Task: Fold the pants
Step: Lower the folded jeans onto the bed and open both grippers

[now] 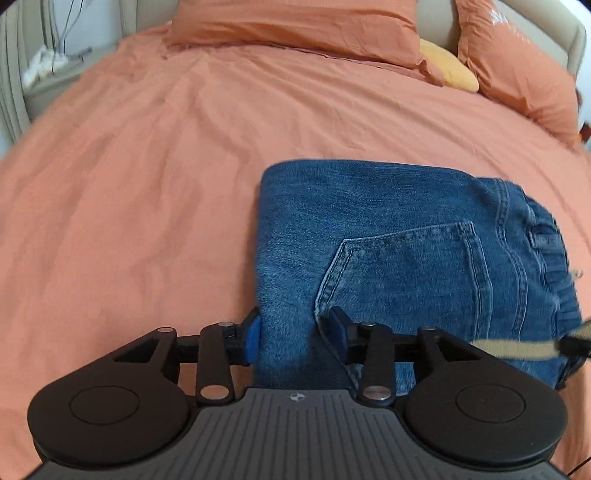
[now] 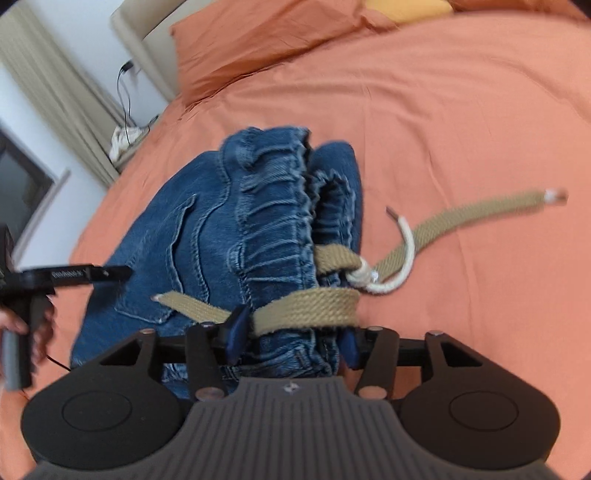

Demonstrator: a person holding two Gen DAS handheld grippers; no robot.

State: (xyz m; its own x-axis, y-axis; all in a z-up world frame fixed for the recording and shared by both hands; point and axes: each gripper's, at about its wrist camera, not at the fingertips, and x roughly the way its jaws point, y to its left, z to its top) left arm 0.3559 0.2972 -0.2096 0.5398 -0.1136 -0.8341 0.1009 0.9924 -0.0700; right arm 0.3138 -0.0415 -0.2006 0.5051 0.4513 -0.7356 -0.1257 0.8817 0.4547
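Observation:
Blue denim pants (image 1: 388, 236) lie folded into a thick stack on the orange bed, back pocket up. My left gripper (image 1: 295, 336) has its blue pads on either side of the stack's near left corner, closed on the denim. In the right wrist view the pants (image 2: 266, 221) show their gathered elastic waistband, with a tan belt (image 2: 310, 306) and a white drawstring (image 2: 391, 269) trailing to the right. My right gripper (image 2: 291, 336) is closed on the waistband end with the belt across it. The left gripper (image 2: 74, 275) shows at the left there.
The orange duvet (image 1: 147, 184) covers the whole bed. Orange pillows (image 1: 295, 22) and a yellow cushion (image 1: 450, 66) lie at the headboard. A nightstand with cables (image 1: 48, 70) stands at the far left, next to curtains.

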